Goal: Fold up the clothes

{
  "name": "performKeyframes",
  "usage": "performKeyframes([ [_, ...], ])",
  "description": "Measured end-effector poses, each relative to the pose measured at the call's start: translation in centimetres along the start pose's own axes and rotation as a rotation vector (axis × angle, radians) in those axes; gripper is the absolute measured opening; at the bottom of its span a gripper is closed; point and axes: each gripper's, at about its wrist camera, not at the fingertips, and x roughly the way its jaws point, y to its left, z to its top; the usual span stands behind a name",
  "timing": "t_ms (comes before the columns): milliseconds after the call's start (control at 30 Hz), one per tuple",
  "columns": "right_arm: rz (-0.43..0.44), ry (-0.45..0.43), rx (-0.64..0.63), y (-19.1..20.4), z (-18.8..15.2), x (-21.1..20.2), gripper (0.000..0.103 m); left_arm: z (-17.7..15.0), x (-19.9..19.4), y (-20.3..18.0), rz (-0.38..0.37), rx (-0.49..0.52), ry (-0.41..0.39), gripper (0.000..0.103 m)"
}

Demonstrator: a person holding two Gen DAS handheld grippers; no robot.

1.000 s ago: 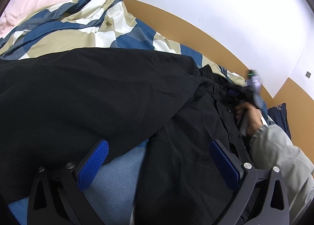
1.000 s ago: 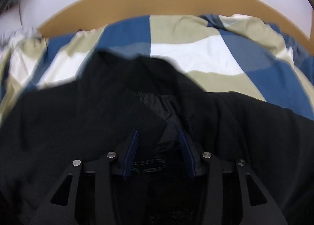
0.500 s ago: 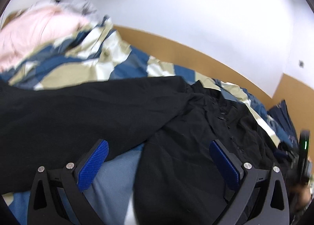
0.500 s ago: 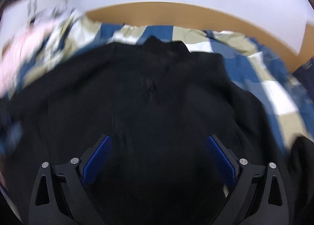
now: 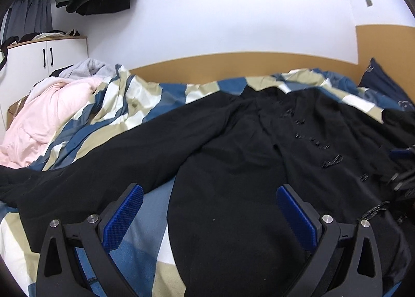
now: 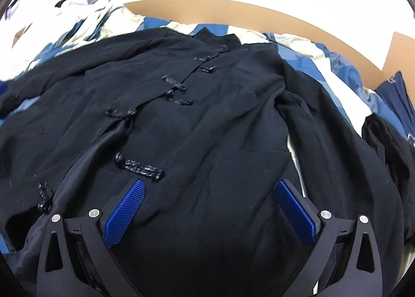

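While the black jacket (image 6: 207, 115) lay spread front-up across the bed's checked duvet (image 5: 124, 105), both grippers hung above it with nothing between their pads. The right gripper (image 6: 210, 208) had just been opening and stood wide, its blue pads apart over the jacket's lower front, just right of the row of knotted cord fastenings (image 6: 140, 166) running from near left up toward the collar at the far side. The left gripper (image 5: 207, 214) stood equally wide over the garment's near hem, where one long sleeve (image 5: 109, 159) stretched away to the left across the duvet. Beyond that sleeve, a pink quilt (image 5: 46, 120) was heaped at the far left, beside a white cabinet (image 5: 44, 61). A tan headboard panel (image 5: 233, 66) ran along the far edge of the bed. Something dark lay at the right edge of the left wrist view, possibly the other gripper, too cropped to be sure.
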Motion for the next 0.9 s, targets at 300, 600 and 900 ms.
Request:
performKeyframes([
  [300, -0.047, -0.084, 0.534, -12.7, -2.5, -3.0, 0.103, -1.3, 2.8, -4.1, 0.116, 0.217, 0.113, 0.103],
  [600, -0.128, -0.064, 0.527, -14.9, -5.0, -7.9, 0.103, -2.0, 5.3, -4.2, 0.031, 0.24, 0.258, 0.103],
  [900, -0.354, 0.203, 0.324, -16.6, -7.8, -8.9, 0.103, -2.2, 6.0, -2.5, -0.09, 0.108, 0.342, 0.103],
])
